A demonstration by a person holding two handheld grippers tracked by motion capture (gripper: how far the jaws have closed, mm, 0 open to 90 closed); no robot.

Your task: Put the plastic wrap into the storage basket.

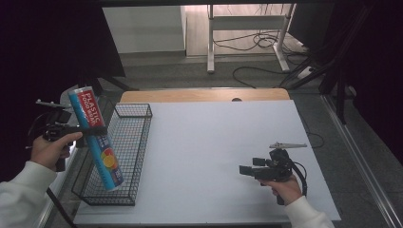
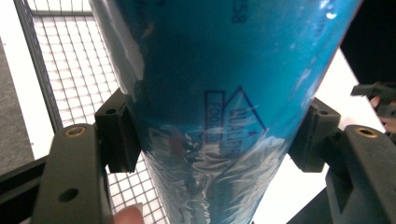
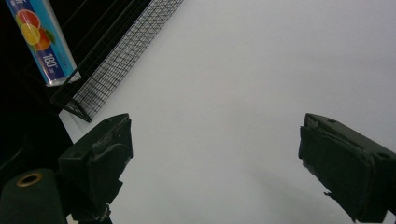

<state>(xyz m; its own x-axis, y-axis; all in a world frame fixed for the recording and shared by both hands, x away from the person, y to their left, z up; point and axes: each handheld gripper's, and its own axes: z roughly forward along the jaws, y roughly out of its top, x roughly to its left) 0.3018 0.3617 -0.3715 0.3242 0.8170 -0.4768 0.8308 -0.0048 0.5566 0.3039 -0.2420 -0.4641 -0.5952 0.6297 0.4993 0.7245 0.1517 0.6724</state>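
Blue roll (image 1: 96,137), clamped in the left hand-held gripper (image 1: 92,130), hangs over the basket (image 1: 138,142); lowering seems next; right hand-held gripper (image 1: 244,170) gapes idle.

The box (image 1: 96,137) is a long, narrow blue carton of plastic food wrap with a red upper panel and fruit printed near its lower end. It is tilted, top leaning left, clamped mid-length by the left gripper (image 1: 97,130). Its lower end sits in the wire basket (image 1: 135,142), perhaps not touching the bottom.
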